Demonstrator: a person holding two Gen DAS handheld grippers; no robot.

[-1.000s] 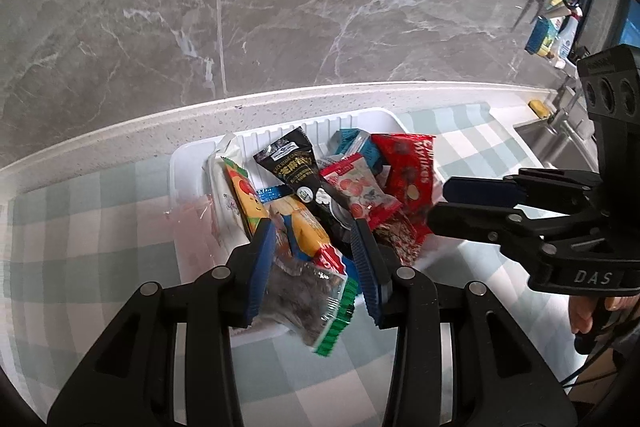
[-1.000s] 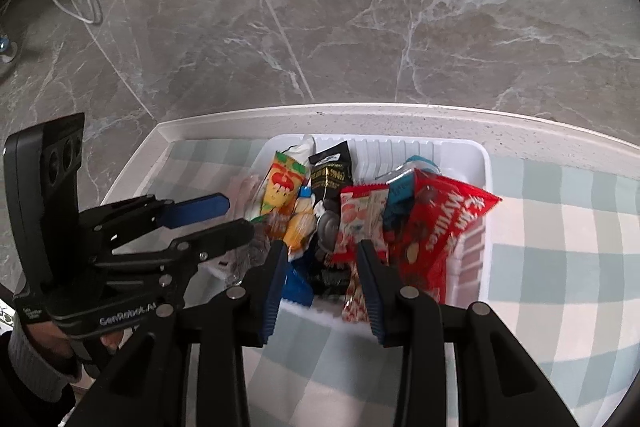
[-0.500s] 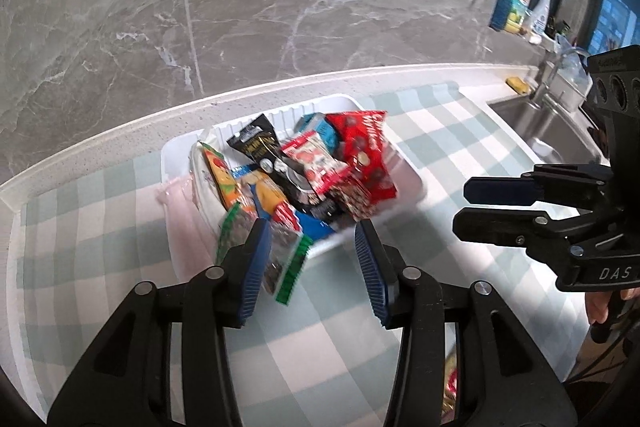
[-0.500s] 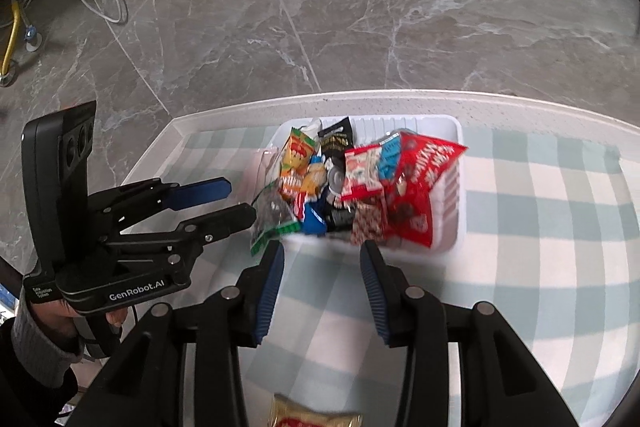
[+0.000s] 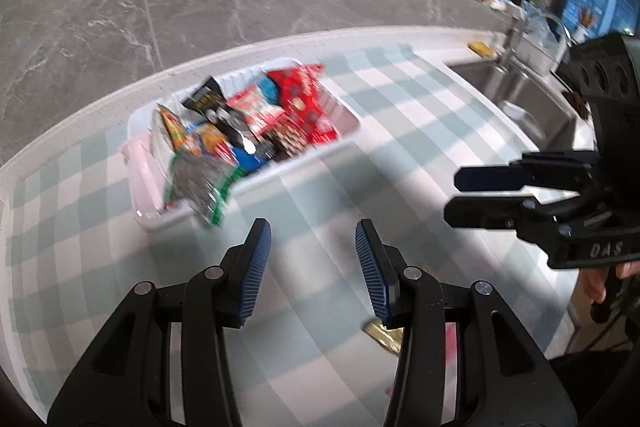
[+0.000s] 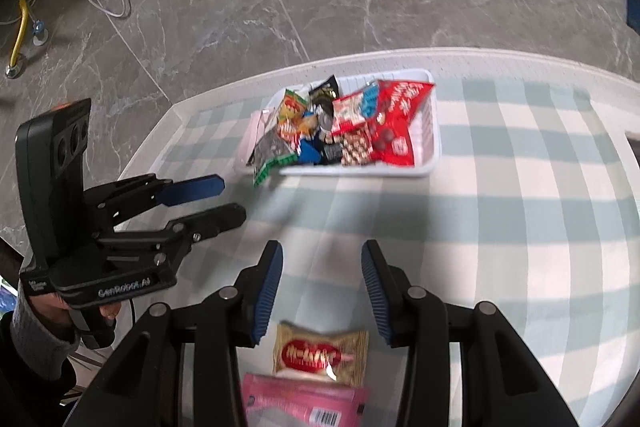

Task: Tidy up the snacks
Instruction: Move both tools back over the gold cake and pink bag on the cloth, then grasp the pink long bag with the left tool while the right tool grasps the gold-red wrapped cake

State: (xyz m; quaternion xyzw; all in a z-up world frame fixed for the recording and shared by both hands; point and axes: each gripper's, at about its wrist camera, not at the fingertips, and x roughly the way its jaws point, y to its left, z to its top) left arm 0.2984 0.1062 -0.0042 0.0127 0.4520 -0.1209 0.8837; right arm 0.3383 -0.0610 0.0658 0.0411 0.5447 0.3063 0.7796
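1. Far left in the right wrist view, the left gripper hangs above the counter, its jaws apart and nothing between them. It is well clear of the tray, so it can stand by, or take the second loose packet once the first is dealt with.

2. The white tray sits toward the back of the checked cloth, crowded with packets. A clear, green-edged packet droops over the tray's front left corner and looks likely to slide out. Any new packet should go in on the right side, beside the red bag, where a little bare tray shows, so the dangling one is not nudged.

3. The right gripper is nearest the remaining work. Its jaws stand apart and empty, above the cloth and just behind a gold-wrapped snack, which lies flat and touches or slightly overlaps a pink packet at the frame's bottom edge.

4. In my judgement the step in hand is picking up the gold snack. The gripper should draw back and come down over it, with the pads across its short sides, closing on the wrapper alone so the pink packet is not dragged along.

5. The wrapper is thin and slippery, so grip mid-body and lift straight before carrying.
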